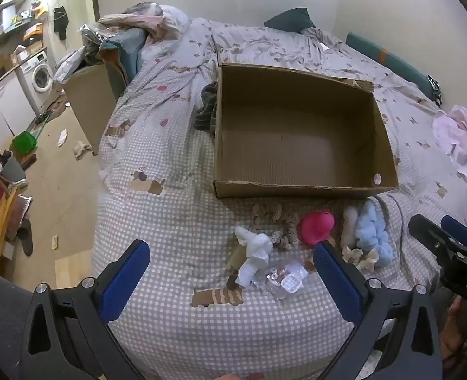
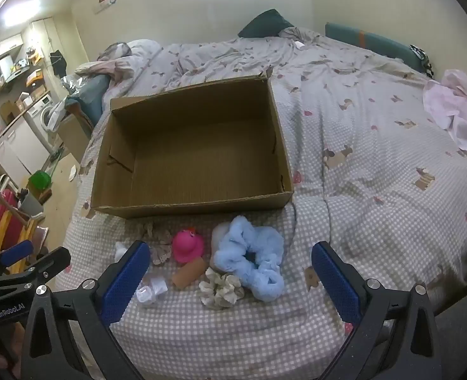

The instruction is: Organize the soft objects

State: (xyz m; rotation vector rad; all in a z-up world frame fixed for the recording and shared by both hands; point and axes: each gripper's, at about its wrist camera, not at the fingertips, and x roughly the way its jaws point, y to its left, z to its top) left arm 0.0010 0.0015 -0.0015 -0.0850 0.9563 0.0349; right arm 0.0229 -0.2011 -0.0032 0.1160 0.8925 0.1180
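An open, empty cardboard box (image 1: 297,186) (image 2: 189,210) sits on the checked bed cover. In front of it lie small soft things: a pink duck toy (image 1: 316,226) (image 2: 187,247), a fluffy light blue scrunchie (image 1: 373,231) (image 2: 249,259), a beige scrunchie (image 2: 222,288), a white cloth piece (image 1: 254,253) (image 2: 151,289), a tan cylinder (image 2: 189,272) and a crocheted beige piece (image 1: 274,218). My left gripper (image 1: 230,275) is open and empty, just short of the white cloth. My right gripper (image 2: 227,278) is open and empty, over the scrunchies.
A pink cloth (image 1: 458,145) (image 2: 455,110) lies on the bed at the right. Rumpled bedding and pillows (image 1: 151,22) lie at the far end. The bed's left edge drops to a cluttered floor with a second box (image 1: 91,101) and a washing machine (image 1: 38,76).
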